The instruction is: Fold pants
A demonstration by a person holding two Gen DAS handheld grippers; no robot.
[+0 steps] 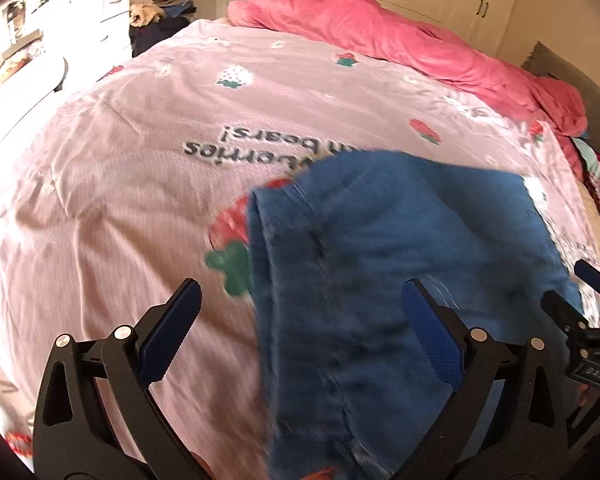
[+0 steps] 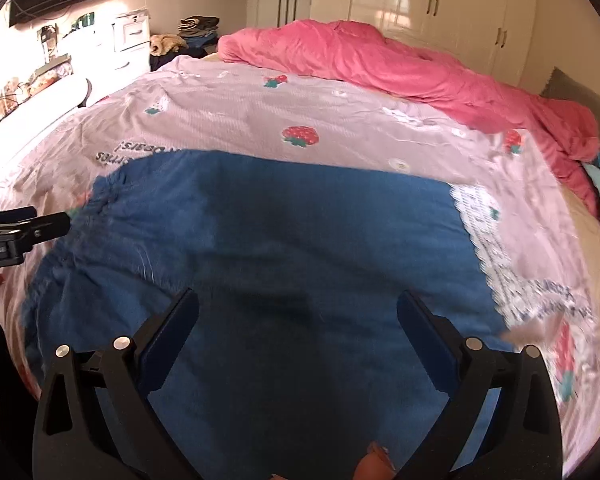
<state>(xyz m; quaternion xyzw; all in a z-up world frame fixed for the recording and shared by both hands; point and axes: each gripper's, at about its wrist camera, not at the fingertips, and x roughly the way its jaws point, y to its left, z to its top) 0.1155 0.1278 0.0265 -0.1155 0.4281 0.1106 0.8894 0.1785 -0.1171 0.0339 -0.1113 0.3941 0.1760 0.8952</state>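
My left claw (image 1: 302, 308) is spread wide and grips nothing; its left finger hangs over the sheet (image 1: 120, 184), its right finger over the pants (image 1: 380, 248). My right claw (image 2: 298, 312) is likewise released, both blue-padded fingers hovering above the denim with nothing between them.

The pants (image 2: 268, 232) lie on the bed, near its close edge, as a broad folded slab of blue denim. From the left wrist I see a stitched seam running down the cloth and a doubled edge along its left side; the weave looks coarse, though motion blur smears the detail. A frayed fringe shows at the left edge in the right wrist view.

The sheet is thin pink cotton, lightly creased, printed with strawberries and dark lettering, with a white lace-like band to the right of the pants. A plush coral duvet (image 2: 380, 64) is bunched along the far side of the bed. Beyond it stand glossy cream wardrobes (image 2: 420, 8), and a pile of folded clothes (image 2: 198, 28) sits at the far left corner.
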